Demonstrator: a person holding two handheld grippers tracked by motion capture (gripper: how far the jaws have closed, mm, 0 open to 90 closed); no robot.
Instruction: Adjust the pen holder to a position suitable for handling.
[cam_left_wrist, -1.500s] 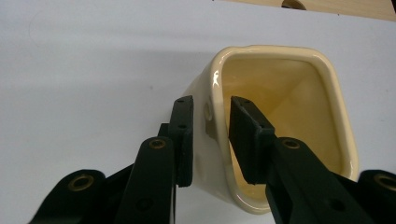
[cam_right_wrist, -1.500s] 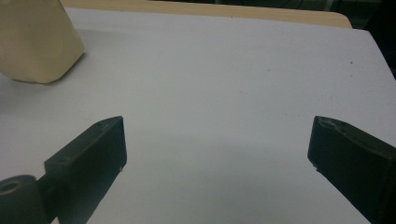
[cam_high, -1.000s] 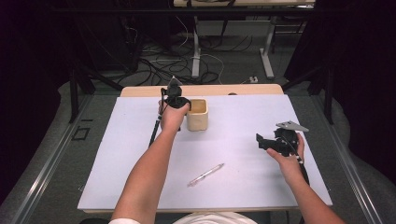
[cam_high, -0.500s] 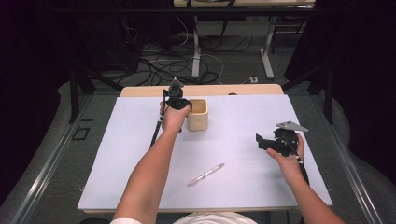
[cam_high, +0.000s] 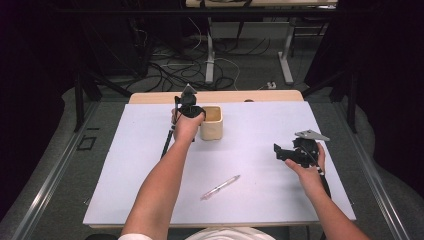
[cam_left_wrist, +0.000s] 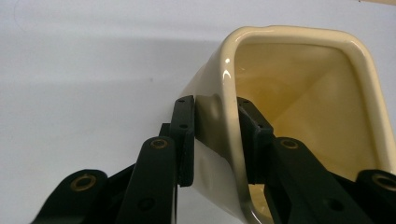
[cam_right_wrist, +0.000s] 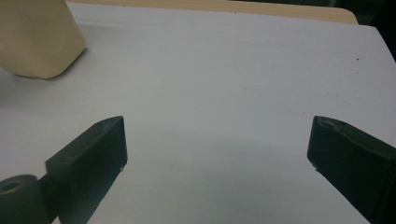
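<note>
Item: cream cup (cam_high: 211, 123), upper centre; my left gripper (cam_left_wrist: 215, 135) pinches its wall, wanting steady upright hold; right gripper (cam_right_wrist: 217, 149) spread, idle.

The left forearm (cam_high: 160, 185) is stretched far forward across the desk (cam_high: 260, 200), and the left claw (cam_high: 189, 106) is held in its hand at the far end, with its jaws clamped on the wall of a cream cup (cam_left_wrist: 299, 93). The right claw (cam_high: 295, 150) is held near the desk's right side, with its jaws spread wide and nothing between them.
</note>
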